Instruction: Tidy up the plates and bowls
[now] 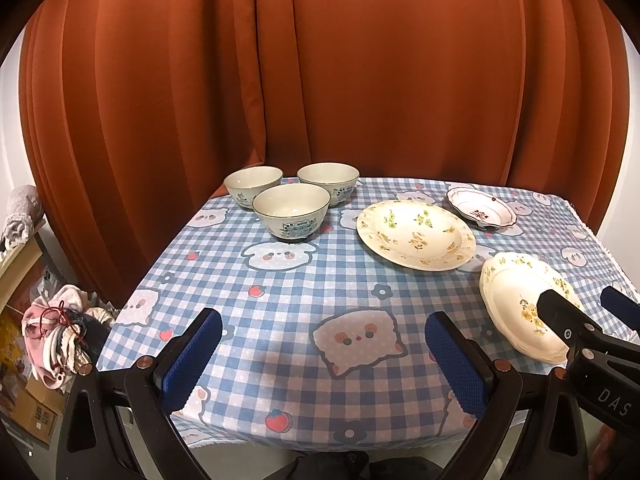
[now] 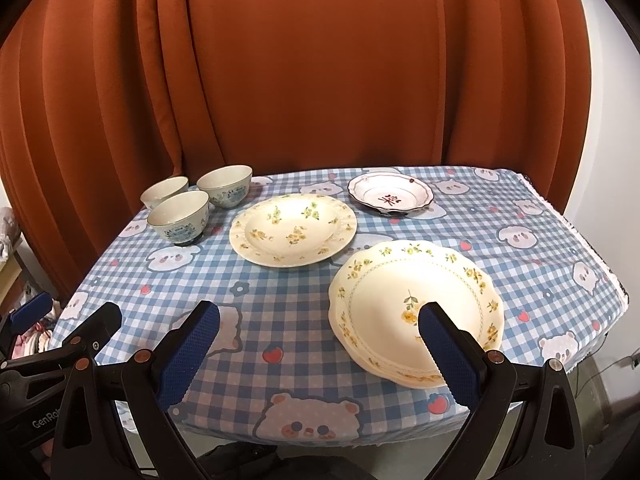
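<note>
Rust curtains [image 1: 320,80] close off the far side of my worktop [image 2: 304,320], checked cloth to every edge. Both sets of jaws stand wide, holding nothing: left gripper [image 1: 324,356] over bare cloth at the near edge, right gripper [image 2: 320,356] with one finger above the plate stack [image 2: 416,308]. Three bowls [image 1: 291,209] cluster far left; a single plate [image 2: 293,229] lies mid-table, a small dish [image 2: 390,197] behind. Only my left view shows laundry [image 1: 56,336], possibly on a chair, beside the worktop.
</note>
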The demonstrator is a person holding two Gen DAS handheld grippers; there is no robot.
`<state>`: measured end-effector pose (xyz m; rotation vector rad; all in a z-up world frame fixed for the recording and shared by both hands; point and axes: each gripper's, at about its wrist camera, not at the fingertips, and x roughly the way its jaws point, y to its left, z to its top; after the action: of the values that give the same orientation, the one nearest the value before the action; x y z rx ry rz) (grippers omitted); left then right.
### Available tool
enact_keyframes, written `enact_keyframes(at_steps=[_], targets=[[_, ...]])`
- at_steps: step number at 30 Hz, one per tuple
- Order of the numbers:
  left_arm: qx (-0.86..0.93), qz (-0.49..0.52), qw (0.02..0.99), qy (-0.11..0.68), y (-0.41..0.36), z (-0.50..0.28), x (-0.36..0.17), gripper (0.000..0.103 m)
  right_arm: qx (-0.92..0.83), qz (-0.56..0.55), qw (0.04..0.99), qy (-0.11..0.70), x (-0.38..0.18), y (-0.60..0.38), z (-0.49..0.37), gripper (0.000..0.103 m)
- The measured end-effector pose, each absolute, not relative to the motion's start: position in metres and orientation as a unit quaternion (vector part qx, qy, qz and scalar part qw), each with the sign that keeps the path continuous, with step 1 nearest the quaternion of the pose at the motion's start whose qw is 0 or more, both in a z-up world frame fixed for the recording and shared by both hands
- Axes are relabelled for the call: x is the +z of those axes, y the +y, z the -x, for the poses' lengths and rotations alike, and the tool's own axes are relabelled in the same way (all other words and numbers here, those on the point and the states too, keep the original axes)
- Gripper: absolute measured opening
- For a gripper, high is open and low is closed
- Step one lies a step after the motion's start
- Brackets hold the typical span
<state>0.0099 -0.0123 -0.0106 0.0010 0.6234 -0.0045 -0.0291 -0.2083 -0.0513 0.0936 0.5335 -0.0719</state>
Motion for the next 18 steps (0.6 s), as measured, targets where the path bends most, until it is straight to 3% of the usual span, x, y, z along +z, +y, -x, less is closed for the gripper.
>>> enact_keyframes(at_steps=[18], targets=[[-0.034, -0.007, 0.946, 0.322, 0.013, -0.039, 0.002, 0.102, -0.077, -0.049, 0.954, 0.286, -0.04, -0.178, 0.01, 0.101]])
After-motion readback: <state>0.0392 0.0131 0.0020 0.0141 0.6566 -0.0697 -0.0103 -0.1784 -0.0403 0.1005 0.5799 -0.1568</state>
